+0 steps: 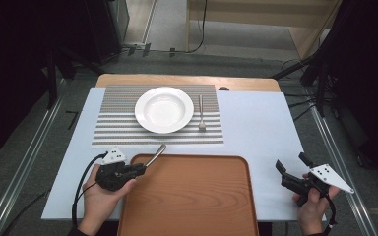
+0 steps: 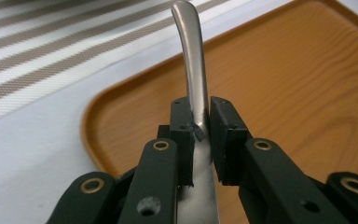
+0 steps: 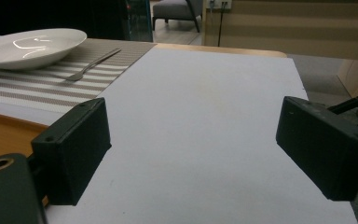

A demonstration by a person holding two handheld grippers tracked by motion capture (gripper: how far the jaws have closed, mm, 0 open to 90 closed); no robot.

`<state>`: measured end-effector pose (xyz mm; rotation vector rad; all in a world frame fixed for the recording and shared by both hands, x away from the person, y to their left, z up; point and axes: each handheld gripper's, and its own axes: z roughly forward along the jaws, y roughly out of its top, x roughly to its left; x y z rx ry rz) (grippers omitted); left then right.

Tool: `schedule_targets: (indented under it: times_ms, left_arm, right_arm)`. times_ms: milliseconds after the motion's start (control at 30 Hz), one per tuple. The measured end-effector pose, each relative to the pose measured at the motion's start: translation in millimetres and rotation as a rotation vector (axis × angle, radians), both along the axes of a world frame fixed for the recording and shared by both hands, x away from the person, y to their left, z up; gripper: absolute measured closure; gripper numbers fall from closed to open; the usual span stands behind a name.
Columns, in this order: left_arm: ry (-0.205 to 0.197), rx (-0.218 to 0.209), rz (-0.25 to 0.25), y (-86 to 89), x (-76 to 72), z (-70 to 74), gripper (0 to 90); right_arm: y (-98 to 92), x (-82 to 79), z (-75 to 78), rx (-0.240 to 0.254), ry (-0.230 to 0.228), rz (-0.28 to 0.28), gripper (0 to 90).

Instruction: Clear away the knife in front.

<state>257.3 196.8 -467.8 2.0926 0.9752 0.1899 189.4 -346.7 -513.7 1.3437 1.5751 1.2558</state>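
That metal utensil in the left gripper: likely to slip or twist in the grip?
Probably stiff: the metal utensil keeps its shape past the pads. Its polished, narrow handle looks slippery, so it may pivot in the left gripper. Likely light, since the thin pinch holds it above the wooden tray.

The left hand (image 1: 101,194) comes in from the bottom and wraps around the left gripper (image 1: 140,169). This gripper lies low and points up and to the right. Its two black fingers (image 2: 182,135) are squeezed close together on something thin. The right hand (image 1: 312,204) holds the right gripper (image 1: 290,164) at the other side. Its fingers (image 3: 74,147) stand wide apart with nothing between them.
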Motion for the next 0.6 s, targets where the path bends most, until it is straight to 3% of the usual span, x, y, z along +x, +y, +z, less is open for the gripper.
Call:
schedule_targets:
  times_ms: [600]
  left_arm:
    - [0.03, 0.027, -0.023, -10.6, -14.8, -17.9, 79.5]
  right_arm:
    - [0.1, -0.1, 0.0, -0.002, 0.0, 0.002, 9.1]
